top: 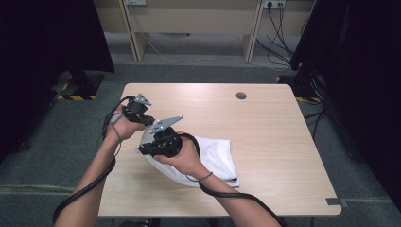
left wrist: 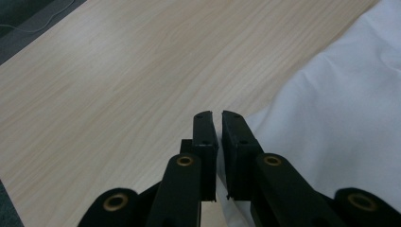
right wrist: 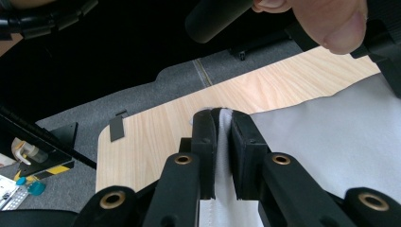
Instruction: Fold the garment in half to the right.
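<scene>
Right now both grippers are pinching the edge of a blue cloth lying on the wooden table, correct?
Not quite: the cloth is white, not blue, as the right gripper view shows, with white fabric between the jaws of the right gripper. The rest holds: the left gripper also pinches its edge, and it lies on the wooden table.
</scene>
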A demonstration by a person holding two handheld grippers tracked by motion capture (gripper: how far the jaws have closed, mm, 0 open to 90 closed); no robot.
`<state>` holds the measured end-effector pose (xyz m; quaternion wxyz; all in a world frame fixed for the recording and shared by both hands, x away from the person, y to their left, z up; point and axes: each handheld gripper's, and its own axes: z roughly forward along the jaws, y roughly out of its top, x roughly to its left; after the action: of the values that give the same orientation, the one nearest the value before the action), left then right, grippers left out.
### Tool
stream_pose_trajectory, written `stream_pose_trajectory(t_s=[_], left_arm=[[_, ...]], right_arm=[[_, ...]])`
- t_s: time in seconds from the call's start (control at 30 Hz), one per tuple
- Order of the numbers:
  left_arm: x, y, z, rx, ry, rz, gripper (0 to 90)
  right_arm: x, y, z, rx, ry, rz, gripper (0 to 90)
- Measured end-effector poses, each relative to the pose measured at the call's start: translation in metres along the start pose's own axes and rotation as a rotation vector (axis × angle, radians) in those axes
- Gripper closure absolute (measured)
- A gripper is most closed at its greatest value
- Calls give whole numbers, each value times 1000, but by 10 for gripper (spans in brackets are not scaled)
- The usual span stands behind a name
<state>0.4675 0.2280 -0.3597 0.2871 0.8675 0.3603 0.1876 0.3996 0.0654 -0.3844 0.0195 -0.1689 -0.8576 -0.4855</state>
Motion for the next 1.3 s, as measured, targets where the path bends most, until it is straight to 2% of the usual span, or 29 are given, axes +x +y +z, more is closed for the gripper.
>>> stream_pose_trajectory(t_s=[0.23, 0.67, 1.3], left_arm=[[0, 1, -5, 9, 7, 7, 838], [-3, 6, -2, 24, 3, 7, 834], [-11, 25, 0, 31, 0, 27, 839]], right_arm=[[4, 6, 2, -8, 5, -11, 820], [2, 5, 1, -12, 1, -7, 820], [-1, 6, -13, -41, -6, 0, 820]])
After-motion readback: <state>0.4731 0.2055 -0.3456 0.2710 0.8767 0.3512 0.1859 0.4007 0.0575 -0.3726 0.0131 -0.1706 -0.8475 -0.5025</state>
